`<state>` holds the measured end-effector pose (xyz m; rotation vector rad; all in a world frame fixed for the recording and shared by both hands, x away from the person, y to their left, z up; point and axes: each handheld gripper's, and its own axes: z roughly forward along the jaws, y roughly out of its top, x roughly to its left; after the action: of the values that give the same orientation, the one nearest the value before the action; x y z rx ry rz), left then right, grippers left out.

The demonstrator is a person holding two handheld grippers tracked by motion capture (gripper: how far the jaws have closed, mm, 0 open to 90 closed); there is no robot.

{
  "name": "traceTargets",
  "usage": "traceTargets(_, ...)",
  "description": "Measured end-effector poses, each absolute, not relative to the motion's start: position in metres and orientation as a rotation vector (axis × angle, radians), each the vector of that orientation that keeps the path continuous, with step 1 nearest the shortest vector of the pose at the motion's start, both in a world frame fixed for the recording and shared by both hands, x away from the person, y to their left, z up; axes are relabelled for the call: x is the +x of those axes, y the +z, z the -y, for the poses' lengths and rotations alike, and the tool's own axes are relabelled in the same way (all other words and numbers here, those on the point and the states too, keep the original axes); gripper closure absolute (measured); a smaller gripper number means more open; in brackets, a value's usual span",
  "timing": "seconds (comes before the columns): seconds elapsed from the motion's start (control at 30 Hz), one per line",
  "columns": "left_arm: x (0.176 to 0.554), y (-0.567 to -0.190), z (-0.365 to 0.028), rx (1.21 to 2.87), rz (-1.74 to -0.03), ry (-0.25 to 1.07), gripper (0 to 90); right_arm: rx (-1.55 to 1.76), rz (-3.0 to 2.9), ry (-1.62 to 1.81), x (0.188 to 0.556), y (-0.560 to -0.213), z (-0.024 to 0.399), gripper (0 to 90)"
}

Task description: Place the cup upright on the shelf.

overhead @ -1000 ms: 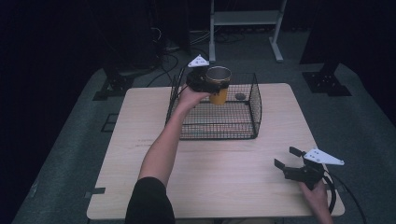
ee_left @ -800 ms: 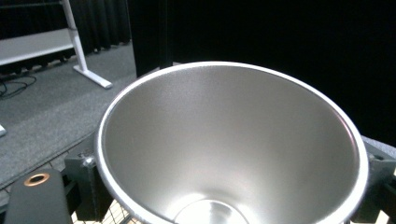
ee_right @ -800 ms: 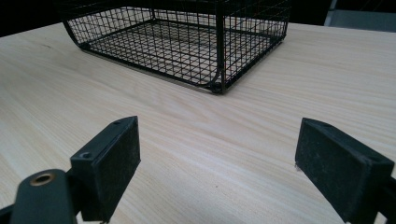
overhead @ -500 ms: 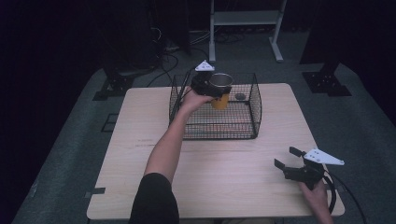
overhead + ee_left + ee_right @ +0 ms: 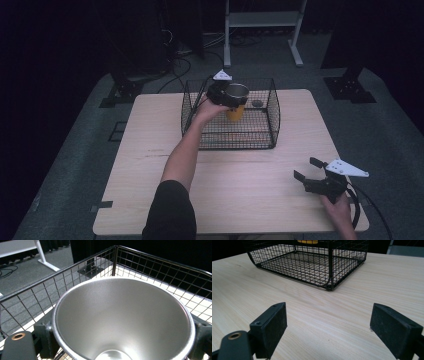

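Holding one steel cup over one wire basket.
My left gripper (image 5: pixel 226 95) clamps the single cup (image 5: pixel 237 99) above the basket (image 5: pixel 274 115), where one small dark disc (image 5: pixel 257 104) lies; my right gripper (image 5: pixel 311 173) rests wide and empty on the surface (image 5: pixel 145 150).

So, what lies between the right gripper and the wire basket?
Nothing: in the right gripper view, bare wooden table stretches from the open right gripper to the wire basket.
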<state>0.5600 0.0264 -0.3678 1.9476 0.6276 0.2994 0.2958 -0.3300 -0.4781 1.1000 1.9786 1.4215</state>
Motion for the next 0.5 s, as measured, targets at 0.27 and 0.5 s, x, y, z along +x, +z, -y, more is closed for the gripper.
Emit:
traceTargets(0.27, 0.566, -0.379, -0.022, 1.985, -0.634, 0.293, 10.8, 1.098, -1.979, 1.422, 0.296, -0.478, 0.330, 13.0)
traceTargets(0.5, 0.569, -0.388, -0.020, 2.012, -0.643, 0.269, 10.4, 1.095, -1.982, 1.423, 0.296, -0.478, 0.330, 13.0)
